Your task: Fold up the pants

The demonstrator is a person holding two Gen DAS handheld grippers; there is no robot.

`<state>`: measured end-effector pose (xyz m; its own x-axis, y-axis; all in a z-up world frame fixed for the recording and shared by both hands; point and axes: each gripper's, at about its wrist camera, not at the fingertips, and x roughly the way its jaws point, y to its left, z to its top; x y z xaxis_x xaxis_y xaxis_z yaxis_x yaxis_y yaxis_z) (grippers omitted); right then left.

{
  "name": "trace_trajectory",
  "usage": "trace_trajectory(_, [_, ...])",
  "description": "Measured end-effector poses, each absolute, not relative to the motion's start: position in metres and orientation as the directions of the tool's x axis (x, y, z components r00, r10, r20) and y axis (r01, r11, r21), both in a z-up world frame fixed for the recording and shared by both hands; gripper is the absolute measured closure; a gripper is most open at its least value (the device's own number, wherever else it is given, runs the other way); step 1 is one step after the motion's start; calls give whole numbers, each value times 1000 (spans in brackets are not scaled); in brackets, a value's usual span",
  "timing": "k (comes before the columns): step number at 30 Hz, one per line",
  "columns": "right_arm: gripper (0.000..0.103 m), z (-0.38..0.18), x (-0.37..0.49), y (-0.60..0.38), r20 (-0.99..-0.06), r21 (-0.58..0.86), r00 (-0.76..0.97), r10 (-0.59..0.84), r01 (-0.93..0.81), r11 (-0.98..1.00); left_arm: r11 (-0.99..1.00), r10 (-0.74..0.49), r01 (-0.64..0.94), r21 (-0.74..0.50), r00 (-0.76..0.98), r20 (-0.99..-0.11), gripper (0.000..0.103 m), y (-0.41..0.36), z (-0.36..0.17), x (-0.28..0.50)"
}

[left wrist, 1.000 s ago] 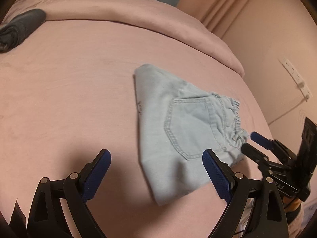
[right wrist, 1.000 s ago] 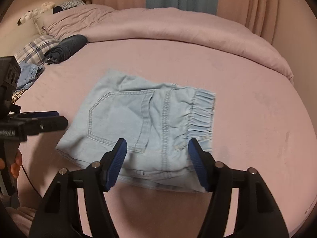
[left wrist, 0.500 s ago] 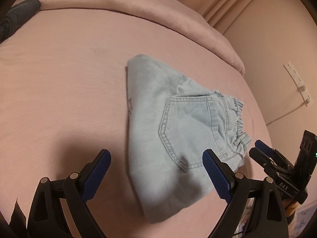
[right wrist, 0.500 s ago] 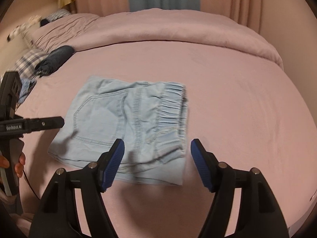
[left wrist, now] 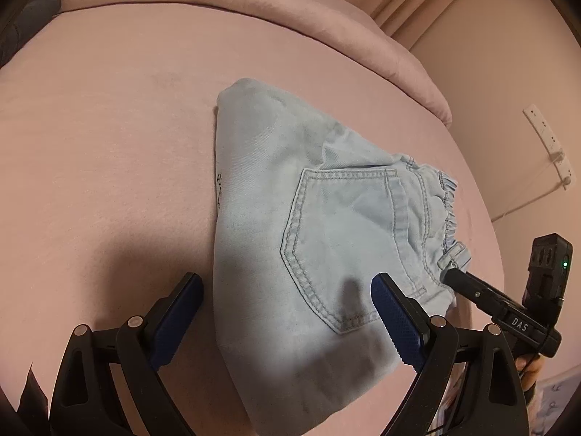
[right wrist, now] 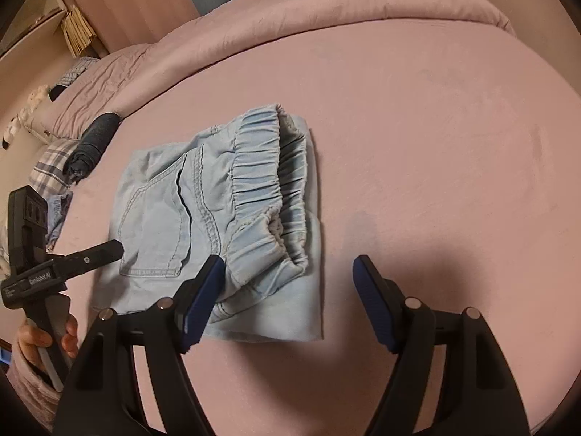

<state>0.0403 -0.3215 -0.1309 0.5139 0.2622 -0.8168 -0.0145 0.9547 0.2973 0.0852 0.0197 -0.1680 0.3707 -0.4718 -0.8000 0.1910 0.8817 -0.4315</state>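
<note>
Folded light-blue denim pants point(left wrist: 276, 196) lie flat on the pink bed sheet point(left wrist: 109, 167), back pocket up, elastic waistband point(right wrist: 268, 167) at one end. My left gripper point(left wrist: 287, 290) hangs open just above the near edge of the pants; one blue pad is over the pocket corner, the other over bare sheet. My right gripper point(right wrist: 288, 269) is open too. Its left pad hovers over the waistband's near corner and its right pad over the sheet. Neither holds anything. Each gripper shows from the side in the other's view: the right gripper point(left wrist: 454, 278), the left gripper point(right wrist: 109, 249).
A rolled pink duvet point(right wrist: 363, 7) runs along the far side of the bed. A dark rolled garment point(right wrist: 94, 141) and a plaid pillow point(right wrist: 51, 167) lie at the far left. A power strip point(left wrist: 548, 141) with a cable hangs on the wall. A hand point(right wrist: 47, 338) grips the left tool.
Both grippers have come down and closer to the pants. The right one has rolled, tilting its view, and shifted over the waistband corner; its jaws stand a little wider.
</note>
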Motion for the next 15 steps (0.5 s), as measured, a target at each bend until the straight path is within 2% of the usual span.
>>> trace_trajectory(13, [28,-145,51,-332,-826,437,419,378,50,898,863,-503,239,-445,340,-794,10,13,-172,86])
trace_trajectory(15, [24,-146,49,-331,-821,442,423,383,47,896,861,-506,254,-441,332,-796,10,10,-174,86])
